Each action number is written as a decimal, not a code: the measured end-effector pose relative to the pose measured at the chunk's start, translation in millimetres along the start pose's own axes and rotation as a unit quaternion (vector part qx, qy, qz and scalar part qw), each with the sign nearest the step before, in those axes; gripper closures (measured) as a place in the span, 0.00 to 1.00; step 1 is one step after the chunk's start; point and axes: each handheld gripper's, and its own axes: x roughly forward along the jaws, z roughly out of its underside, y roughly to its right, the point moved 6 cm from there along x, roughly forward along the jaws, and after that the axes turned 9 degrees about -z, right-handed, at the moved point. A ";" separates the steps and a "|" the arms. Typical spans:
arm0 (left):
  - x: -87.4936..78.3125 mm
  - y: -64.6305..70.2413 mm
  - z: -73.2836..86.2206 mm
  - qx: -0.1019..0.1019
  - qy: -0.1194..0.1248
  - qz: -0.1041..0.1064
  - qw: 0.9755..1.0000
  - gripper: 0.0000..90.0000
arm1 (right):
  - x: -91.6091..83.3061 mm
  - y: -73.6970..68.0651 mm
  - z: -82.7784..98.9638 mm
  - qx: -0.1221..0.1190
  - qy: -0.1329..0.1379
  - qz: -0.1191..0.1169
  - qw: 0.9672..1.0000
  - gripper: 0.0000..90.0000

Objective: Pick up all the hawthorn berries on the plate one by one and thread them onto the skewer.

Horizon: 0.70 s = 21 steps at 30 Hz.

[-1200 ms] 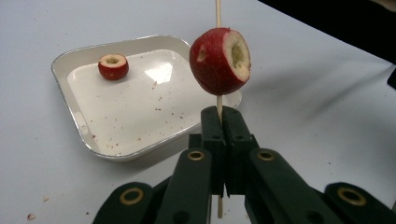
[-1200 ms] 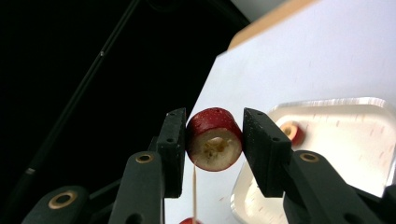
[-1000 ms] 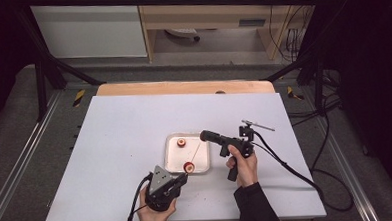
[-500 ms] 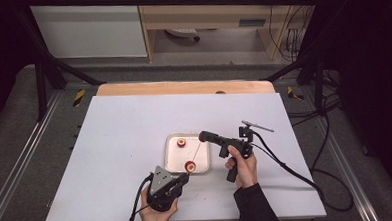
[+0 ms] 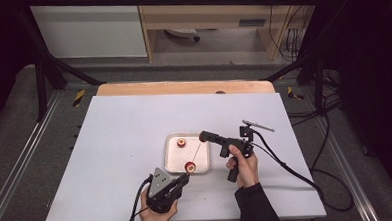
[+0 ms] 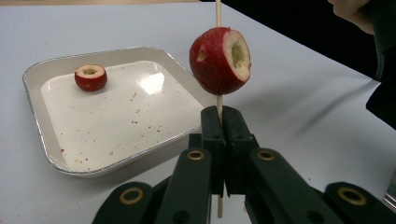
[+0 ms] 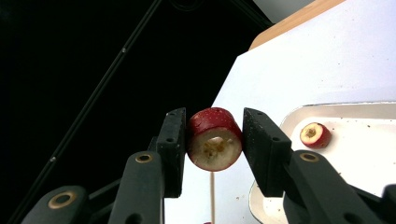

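My left gripper (image 5: 183,179) (image 6: 220,122) is near the table's front edge, shut on the lower end of a thin wooden skewer (image 6: 217,14). A cored red fruit (image 6: 219,59) (image 5: 190,166) is threaded on the skewer just above the jaws. The skewer slants up to my right gripper (image 5: 204,136) (image 7: 213,137), which is shut on a second cored red fruit (image 7: 215,139) at the skewer's upper end. A third red fruit (image 5: 181,142) (image 6: 90,77) (image 7: 315,135) lies in the shallow white tray (image 5: 172,164) (image 6: 35,100).
The tray stands at the middle of the white table (image 5: 120,144), with small red crumbs on its bottom. A wooden strip (image 5: 183,87) runs along the table's far edge. The right gripper's cable (image 5: 286,166) trails off to the right.
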 end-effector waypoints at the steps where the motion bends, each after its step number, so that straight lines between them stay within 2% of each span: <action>1: -0.5 -0.1 -0.1 -0.001 0.000 0.001 1.000 0.99 | -0.1 -0.1 0.1 -0.001 -0.001 0.000 1.000 0.68; 3: -1.3 0.1 -0.4 -0.002 -0.001 0.003 1.000 0.99 | -0.2 0.6 0.5 -0.010 -0.003 0.001 1.000 0.68; 7: -0.6 -0.2 0.4 -0.002 -0.009 0.004 1.000 0.99 | -2.0 1.6 0.6 -0.047 -0.010 0.010 0.999 0.68; 12: 0.7 2.1 0.3 0.000 -0.014 0.009 1.000 0.99 | -3.5 2.4 1.6 -0.084 -0.023 0.025 0.996 0.68; 17: 2.4 2.0 1.1 -0.002 -0.022 0.009 1.000 0.99 | -3.0 3.0 3.0 -0.119 -0.036 0.046 0.991 0.68; 21: 2.4 2.9 1.7 -0.002 -0.025 0.010 1.000 0.99 | -2.3 2.9 2.7 -0.123 -0.035 0.052 0.990 0.68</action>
